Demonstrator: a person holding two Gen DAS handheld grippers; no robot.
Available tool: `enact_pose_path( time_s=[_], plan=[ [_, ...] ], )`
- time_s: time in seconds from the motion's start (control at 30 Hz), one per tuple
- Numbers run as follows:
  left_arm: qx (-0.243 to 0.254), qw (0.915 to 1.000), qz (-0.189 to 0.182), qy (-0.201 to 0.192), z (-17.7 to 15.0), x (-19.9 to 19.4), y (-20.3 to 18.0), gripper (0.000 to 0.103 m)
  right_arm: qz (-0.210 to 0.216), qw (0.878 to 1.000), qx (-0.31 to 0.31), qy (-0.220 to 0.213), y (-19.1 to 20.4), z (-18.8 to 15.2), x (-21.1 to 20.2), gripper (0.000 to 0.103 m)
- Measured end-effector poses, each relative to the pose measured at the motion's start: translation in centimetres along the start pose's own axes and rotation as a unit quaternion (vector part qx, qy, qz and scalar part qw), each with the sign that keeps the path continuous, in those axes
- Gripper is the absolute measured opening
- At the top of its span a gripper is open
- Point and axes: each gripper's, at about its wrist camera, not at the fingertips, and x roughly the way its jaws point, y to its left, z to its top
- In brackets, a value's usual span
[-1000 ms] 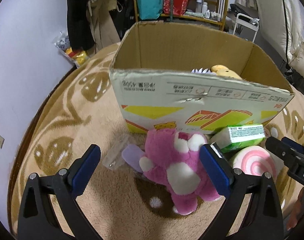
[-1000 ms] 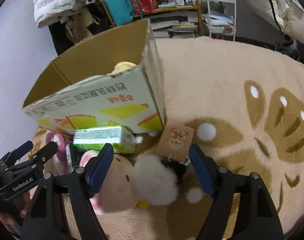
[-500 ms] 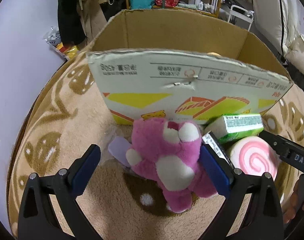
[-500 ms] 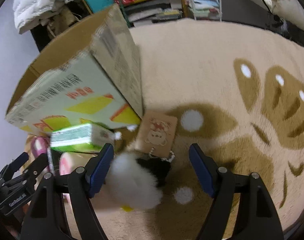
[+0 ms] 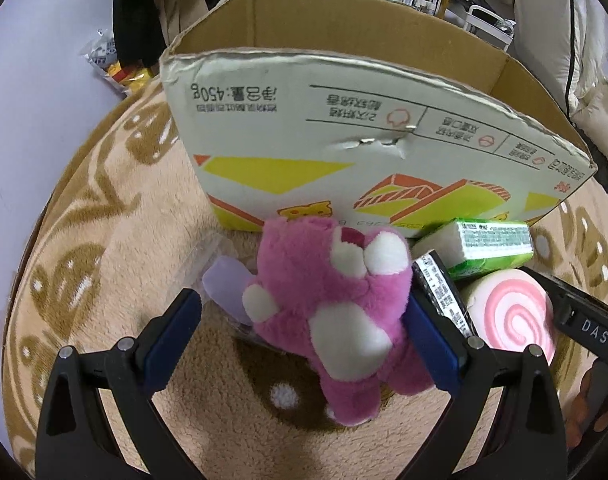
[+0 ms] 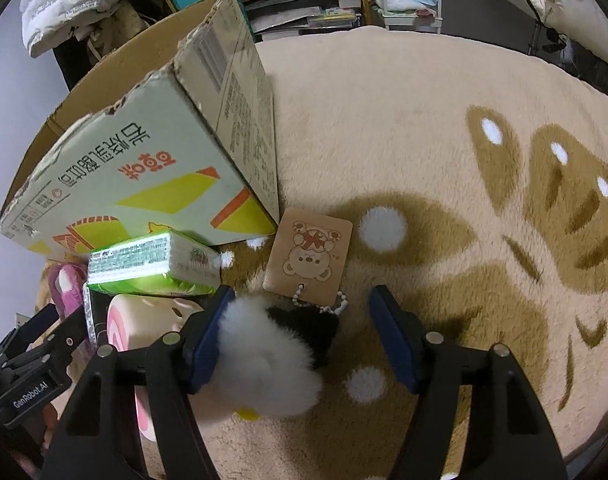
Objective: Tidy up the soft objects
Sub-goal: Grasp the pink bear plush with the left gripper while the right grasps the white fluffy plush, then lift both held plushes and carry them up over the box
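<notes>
Between parted left gripper (image 5: 299, 336) pads, fuzzy pink plush (image 5: 336, 304); right gripper (image 6: 301, 338), half-open and closing, round fluffy white pompom (image 6: 263, 360).

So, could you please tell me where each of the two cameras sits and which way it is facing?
Left wrist: on the left hand-held gripper, looking steeply down at the pink plush bear between its open blue pads, the cardboard box behind; the other gripper shows at right.
Right wrist: on the right hand-held gripper, looking steeply down at the white fluffy toy and brown tag; the left gripper shows lower left.
Shared: the box, green pack, pink swirl toy, beige rug.
</notes>
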Motion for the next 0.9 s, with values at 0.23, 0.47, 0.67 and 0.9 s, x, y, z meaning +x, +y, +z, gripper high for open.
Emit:
enact_pose_path(
  time_s=[0.23,0.47,0.67,0.9],
  plan=[
    [0.007,1.0,0.004,0.001,0.0,0.0,-0.3,0.098,-0.003,1.0,0.0,0.001,0.3,-0.1,0.1,0.074],
    [0.016,0.9998,0.009,-0.001,-0.1,0.0,-0.7,0.098,-0.004,1.0,-0.002,0.002,0.4,0.1,0.4,0.075],
    [0.053,0.9977,0.037,-0.022,-0.3,-0.6,-2.1,0.098,-0.004,1.0,-0.002,0.003,0.3,0.2,0.5,0.075],
    [0.057,0.9976,0.035,-0.02,-0.3,-0.7,-2.3,0.095,-0.005,1.0,-0.002,0.006,0.3,0.2,0.6,0.075]
  ],
)
